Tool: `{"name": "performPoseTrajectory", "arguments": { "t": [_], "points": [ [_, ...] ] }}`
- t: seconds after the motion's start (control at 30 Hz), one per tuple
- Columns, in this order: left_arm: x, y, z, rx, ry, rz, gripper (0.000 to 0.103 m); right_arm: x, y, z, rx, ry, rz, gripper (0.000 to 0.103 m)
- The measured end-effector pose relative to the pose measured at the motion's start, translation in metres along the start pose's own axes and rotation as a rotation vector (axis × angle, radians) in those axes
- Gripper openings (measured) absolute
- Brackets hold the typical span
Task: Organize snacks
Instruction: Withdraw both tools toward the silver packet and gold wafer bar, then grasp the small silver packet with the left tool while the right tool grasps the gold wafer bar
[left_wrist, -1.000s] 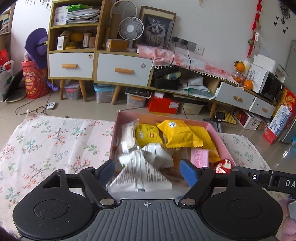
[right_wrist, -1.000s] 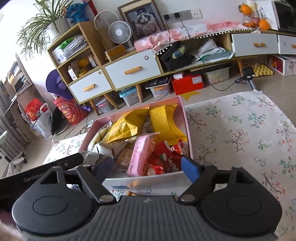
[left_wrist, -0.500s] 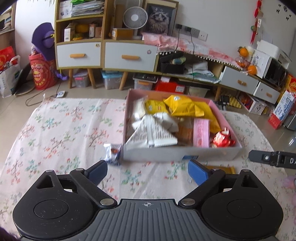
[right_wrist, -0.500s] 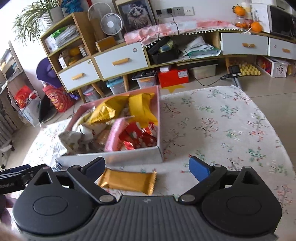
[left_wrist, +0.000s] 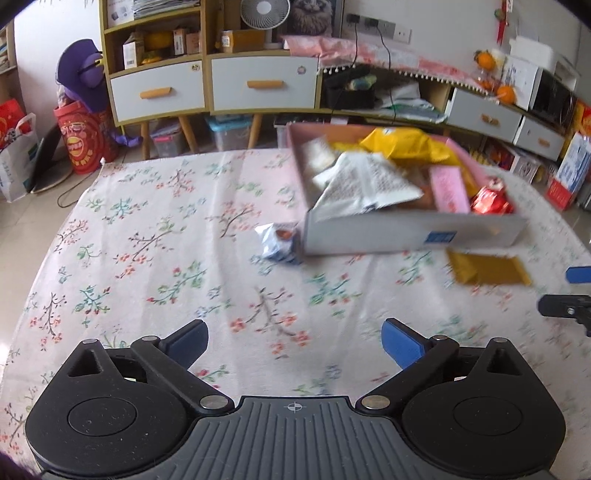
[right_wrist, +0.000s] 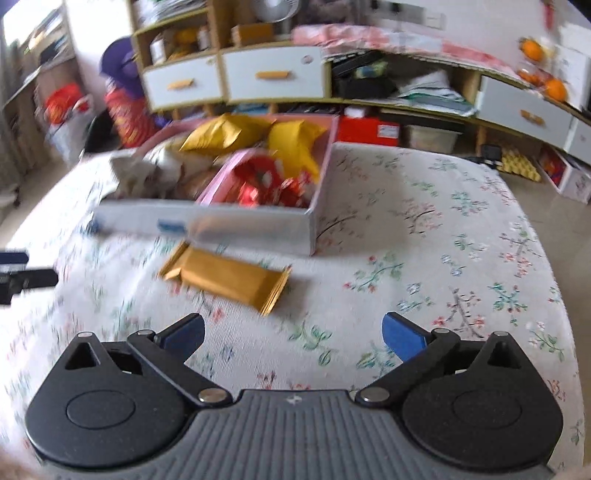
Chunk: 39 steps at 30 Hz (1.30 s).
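Note:
A box (left_wrist: 413, 232) with a pink inside stands on the floral tablecloth (left_wrist: 147, 240), full of snack packets: yellow bags, a white printed bag, a pink pack, red wrappers. It also shows in the right wrist view (right_wrist: 236, 225). A small blue-white packet (left_wrist: 277, 242) lies at the box's front left corner. A flat gold packet (right_wrist: 225, 277) lies in front of the box; it also shows in the left wrist view (left_wrist: 487, 269). My left gripper (left_wrist: 293, 343) is open and empty, well short of the box. My right gripper (right_wrist: 293, 332) is open and empty, just short of the gold packet.
Behind the table stand a wooden cabinet with white drawers (left_wrist: 221, 85), a fan, a low shelf with clutter and floor boxes. The table's right edge (right_wrist: 554, 258) drops to the floor. Each gripper's tip shows at the edge of the other's view (left_wrist: 576, 295).
Both grippers have pulled back and away from the box, which now sits farther off. The gold packet and the small blue-white packet have come into view on the cloth.

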<state>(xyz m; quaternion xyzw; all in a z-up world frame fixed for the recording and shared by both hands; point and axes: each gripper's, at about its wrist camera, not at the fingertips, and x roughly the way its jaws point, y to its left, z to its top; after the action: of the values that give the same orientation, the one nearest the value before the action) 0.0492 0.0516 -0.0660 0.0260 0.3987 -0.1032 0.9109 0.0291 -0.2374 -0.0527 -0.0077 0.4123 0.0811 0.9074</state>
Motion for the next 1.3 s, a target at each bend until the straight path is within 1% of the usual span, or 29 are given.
{"name": "performPoseTrajectory", "arguments": {
  "t": [0.1, 0.17, 0.2, 0.27, 0.4, 0.63, 0.73, 0.77, 0.8, 0.9, 0.93, 0.97, 1.0, 1.03, 1.07, 1.17, 1.27, 1.3],
  "points": [
    [0.012, 0.005, -0.002, 0.034, -0.005, 0.023, 0.101, 0.004, 0.008, -0.007, -0.057, 0.013, 0.021, 0.102],
    [0.022, 0.008, -0.001, 0.043, 0.007, 0.038, 0.101, 0.007, 0.011, -0.009, -0.080, 0.018, 0.030, 0.102],
    [0.027, 0.009, 0.000, 0.040, 0.014, 0.037, 0.102, 0.008, 0.012, -0.010, -0.083, 0.019, 0.032, 0.102],
    [0.033, 0.014, 0.003, 0.025, -0.003, 0.014, 0.103, 0.011, 0.013, -0.010, -0.082, 0.019, 0.032, 0.102],
    [0.041, 0.009, 0.008, 0.066, -0.033, -0.002, 0.103, 0.017, 0.013, -0.008, -0.071, -0.011, 0.028, 0.103],
    [0.054, 0.008, 0.019, 0.071, -0.075, -0.011, 0.101, 0.026, 0.017, -0.003, -0.104, -0.061, 0.045, 0.103],
    [0.055, 0.010, 0.020, 0.060, -0.110, -0.008, 0.093, 0.029, 0.018, 0.000, -0.112, -0.070, 0.054, 0.103],
    [0.055, 0.010, 0.020, 0.060, -0.122, -0.007, 0.086, 0.029, 0.018, 0.001, -0.113, -0.073, 0.055, 0.103],
    [0.054, 0.010, 0.020, 0.060, -0.132, -0.008, 0.076, 0.030, 0.019, 0.002, -0.113, -0.077, 0.055, 0.103],
    [0.053, 0.010, 0.024, 0.051, -0.141, -0.025, 0.056, 0.033, 0.021, 0.004, -0.104, -0.091, 0.058, 0.099],
    [0.052, 0.009, 0.024, 0.058, -0.143, -0.032, 0.051, 0.032, 0.022, 0.005, -0.104, -0.095, 0.064, 0.096],
    [0.051, 0.007, 0.024, 0.068, -0.144, -0.038, 0.042, 0.032, 0.023, 0.005, -0.108, -0.097, 0.070, 0.091],
    [0.050, 0.005, 0.024, 0.080, -0.144, -0.040, 0.035, 0.031, 0.025, 0.005, -0.112, -0.098, 0.079, 0.088],
    [0.050, 0.003, 0.023, 0.089, -0.141, -0.036, 0.035, 0.030, 0.025, 0.006, -0.116, -0.099, 0.085, 0.083],
    [0.049, 0.002, 0.023, 0.090, -0.137, -0.034, 0.034, 0.029, 0.026, 0.006, -0.121, -0.099, 0.090, 0.081],
    [0.046, 0.003, 0.022, 0.087, -0.126, -0.030, 0.034, 0.024, 0.030, 0.004, -0.143, -0.096, 0.102, 0.065],
    [0.042, 0.006, 0.019, 0.087, -0.112, -0.029, 0.034, 0.021, 0.033, 0.003, -0.161, -0.088, 0.119, 0.055],
    [0.040, 0.007, 0.017, 0.089, -0.106, -0.030, 0.034, 0.020, 0.035, 0.003, -0.165, -0.086, 0.126, 0.054]
  ]
}}
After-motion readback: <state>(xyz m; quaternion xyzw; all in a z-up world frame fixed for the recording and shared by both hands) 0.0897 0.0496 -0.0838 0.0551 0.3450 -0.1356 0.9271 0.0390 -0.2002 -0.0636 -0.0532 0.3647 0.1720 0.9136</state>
